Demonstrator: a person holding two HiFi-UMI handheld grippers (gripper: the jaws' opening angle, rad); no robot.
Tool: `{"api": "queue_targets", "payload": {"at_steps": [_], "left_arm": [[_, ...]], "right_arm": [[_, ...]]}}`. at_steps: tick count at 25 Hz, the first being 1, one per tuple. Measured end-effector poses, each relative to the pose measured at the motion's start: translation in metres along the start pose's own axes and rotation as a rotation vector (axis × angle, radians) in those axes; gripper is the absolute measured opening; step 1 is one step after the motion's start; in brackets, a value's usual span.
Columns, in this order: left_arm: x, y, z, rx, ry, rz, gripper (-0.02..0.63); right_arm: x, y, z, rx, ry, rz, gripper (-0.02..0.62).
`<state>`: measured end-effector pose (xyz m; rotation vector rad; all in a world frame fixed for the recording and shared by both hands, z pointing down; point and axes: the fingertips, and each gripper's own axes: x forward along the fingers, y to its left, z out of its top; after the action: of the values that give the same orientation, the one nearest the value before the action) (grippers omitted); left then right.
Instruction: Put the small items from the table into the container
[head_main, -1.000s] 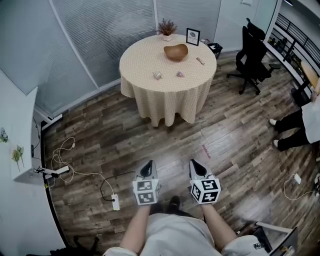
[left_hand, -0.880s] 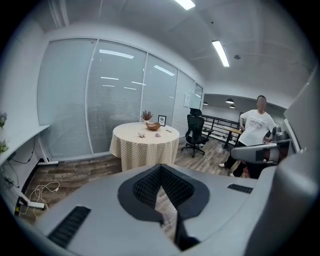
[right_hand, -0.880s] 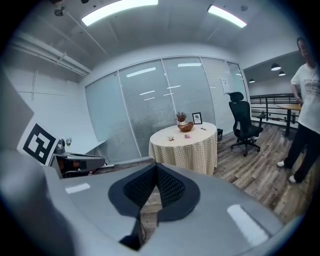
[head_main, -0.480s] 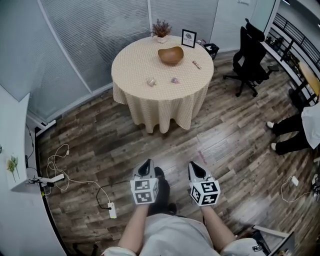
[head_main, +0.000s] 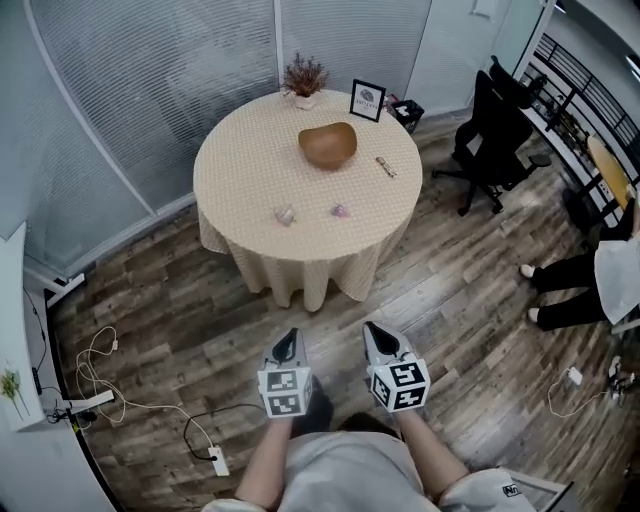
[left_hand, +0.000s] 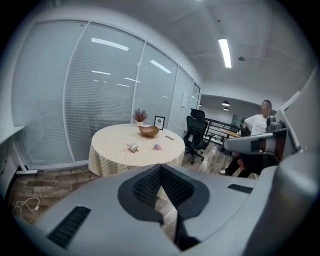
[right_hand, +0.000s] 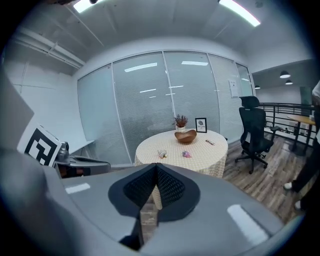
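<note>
A pale small item (head_main: 285, 214), a pink small item (head_main: 340, 211) and a thin bar (head_main: 385, 167) lie on the round beige-clothed table (head_main: 240, 170) near the brown wooden bowl (head_main: 327, 145). Well apart from it, the left gripper (head_main: 290, 336) and right gripper (head_main: 372, 329) are both closed tight, empty.

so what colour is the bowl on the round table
Warm reddish brown, like wood. The bowl shows best in the head view.

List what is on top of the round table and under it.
On the tablecloth: wooden bowl, potted plant, framed picture, pale item, pink item, small bar. The hanging cloth hides everything underneath.
</note>
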<state>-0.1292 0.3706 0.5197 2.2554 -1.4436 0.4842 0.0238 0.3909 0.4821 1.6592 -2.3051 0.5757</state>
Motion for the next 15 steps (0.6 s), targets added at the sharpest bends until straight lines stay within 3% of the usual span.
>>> {"api": "queue_targets", "payload": {"at_steps": [8, 15], "left_arm": [[0.091, 0.041, 0.062, 0.009, 0.023, -0.002, 0.006], [0.204, 0.05, 0.106, 0.015, 0.02, 0.012, 0.006]], "right_arm": [[0.102, -0.04, 0.049, 0.006, 0.003, 0.011, 0.002], [0.211, -0.103, 0.081, -0.039, 0.016, 0.07, 0.002]]}}
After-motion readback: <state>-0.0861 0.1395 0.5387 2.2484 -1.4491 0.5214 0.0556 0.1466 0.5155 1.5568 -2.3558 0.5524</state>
